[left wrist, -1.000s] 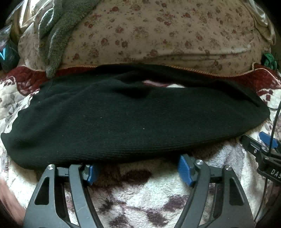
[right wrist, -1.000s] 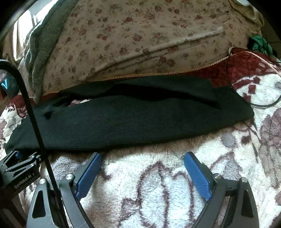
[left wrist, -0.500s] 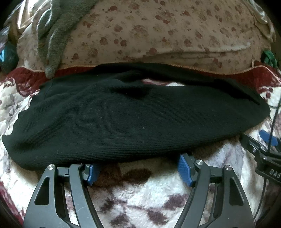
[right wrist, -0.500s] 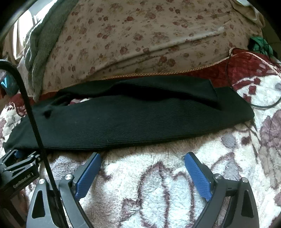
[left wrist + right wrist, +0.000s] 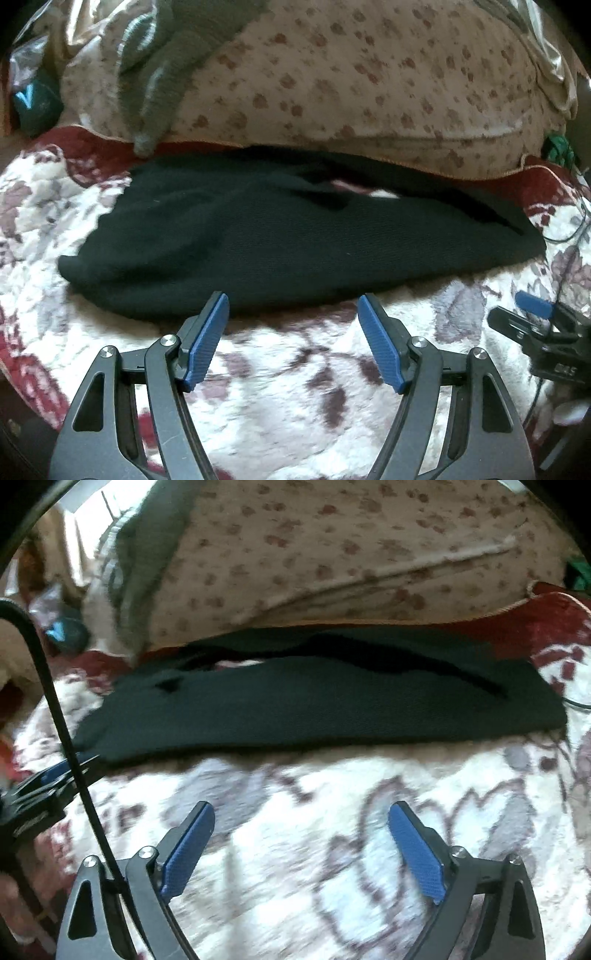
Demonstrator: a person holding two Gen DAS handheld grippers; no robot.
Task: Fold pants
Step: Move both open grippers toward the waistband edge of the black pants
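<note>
The black pants (image 5: 295,236) lie folded lengthwise in a long band across the fluffy floral blanket (image 5: 288,376), and they also show in the right wrist view (image 5: 332,709). My left gripper (image 5: 293,299) is open and empty, its blue pads just short of the pants' near edge. My right gripper (image 5: 299,808) is open and empty, over the blanket (image 5: 295,849), a clear gap from the pants. Each gripper shows at the edge of the other's view: the right one (image 5: 535,317) and the left one (image 5: 48,779).
A flowered quilt (image 5: 369,85) is heaped behind the pants, with a grey-green towel (image 5: 162,81) draped over its left end. A dark red blanket border (image 5: 535,616) runs along the back. A black cable (image 5: 74,753) crosses the right wrist view.
Both grippers have pulled back and up from the pants' near edge. The left pads, earlier at the hem, are now free of it. The pants lie as before.
</note>
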